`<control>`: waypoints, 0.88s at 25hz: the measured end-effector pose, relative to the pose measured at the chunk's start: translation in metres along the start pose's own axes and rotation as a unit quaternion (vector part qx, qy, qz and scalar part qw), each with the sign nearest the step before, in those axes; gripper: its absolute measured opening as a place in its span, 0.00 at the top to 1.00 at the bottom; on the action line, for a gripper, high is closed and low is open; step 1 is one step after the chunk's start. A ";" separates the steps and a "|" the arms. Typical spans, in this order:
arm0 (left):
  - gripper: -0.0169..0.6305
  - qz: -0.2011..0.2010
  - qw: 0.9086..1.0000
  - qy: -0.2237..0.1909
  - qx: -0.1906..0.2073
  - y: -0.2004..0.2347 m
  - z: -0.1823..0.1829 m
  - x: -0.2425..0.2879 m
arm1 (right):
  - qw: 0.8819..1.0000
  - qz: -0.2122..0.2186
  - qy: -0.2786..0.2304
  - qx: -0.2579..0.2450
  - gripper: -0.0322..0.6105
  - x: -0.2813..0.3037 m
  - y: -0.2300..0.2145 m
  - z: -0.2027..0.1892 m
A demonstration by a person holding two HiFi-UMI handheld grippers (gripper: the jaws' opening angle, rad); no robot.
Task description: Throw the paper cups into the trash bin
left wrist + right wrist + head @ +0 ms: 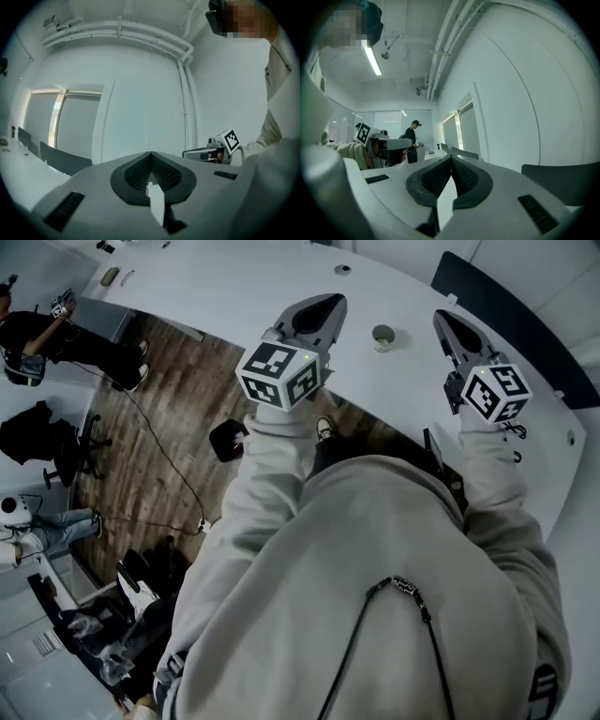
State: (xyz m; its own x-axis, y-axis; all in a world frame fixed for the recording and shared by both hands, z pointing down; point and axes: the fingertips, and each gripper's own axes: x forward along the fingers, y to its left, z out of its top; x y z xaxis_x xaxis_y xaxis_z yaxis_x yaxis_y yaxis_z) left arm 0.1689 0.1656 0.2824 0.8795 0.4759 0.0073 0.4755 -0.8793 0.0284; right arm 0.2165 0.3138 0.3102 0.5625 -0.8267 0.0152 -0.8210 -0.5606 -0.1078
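Note:
One paper cup (382,337) stands upright on the curved white table (234,287), between and just beyond my two grippers in the head view. My left gripper (330,304) is held up over the table's near edge, left of the cup, with its jaws shut and nothing in them. My right gripper (442,320) is raised to the cup's right, also shut and empty. Both gripper views look up at walls and ceiling: the left gripper (151,154) and the right gripper (451,158) show their pads pressed together. No cup shows in either gripper view.
A small black object (228,440) sits on the wooden floor by my shoe (325,427); I cannot tell what it is. A dark chair back (506,315) stands beyond the table at right. People (37,338) stand at far left, and one person (412,140) shows in the right gripper view.

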 end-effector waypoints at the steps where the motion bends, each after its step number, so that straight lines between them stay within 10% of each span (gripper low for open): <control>1: 0.97 -0.006 1.000 0.000 -0.002 0.005 0.000 0.007 | 1.000 -0.005 0.001 -0.002 0.92 0.004 -0.003 0.001; 22: 0.97 -0.181 0.982 0.051 0.009 0.125 -0.034 0.201 | 0.986 -0.162 0.032 0.014 0.92 0.115 -0.132 -0.008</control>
State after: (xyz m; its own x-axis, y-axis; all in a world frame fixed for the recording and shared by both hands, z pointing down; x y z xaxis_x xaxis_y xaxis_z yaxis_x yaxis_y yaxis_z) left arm 0.4049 0.1520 0.3214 0.6461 0.7568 0.0993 0.7582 -0.6513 0.0303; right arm 0.3882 0.2925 0.3341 0.7865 -0.6066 0.1157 -0.5961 -0.7947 -0.1145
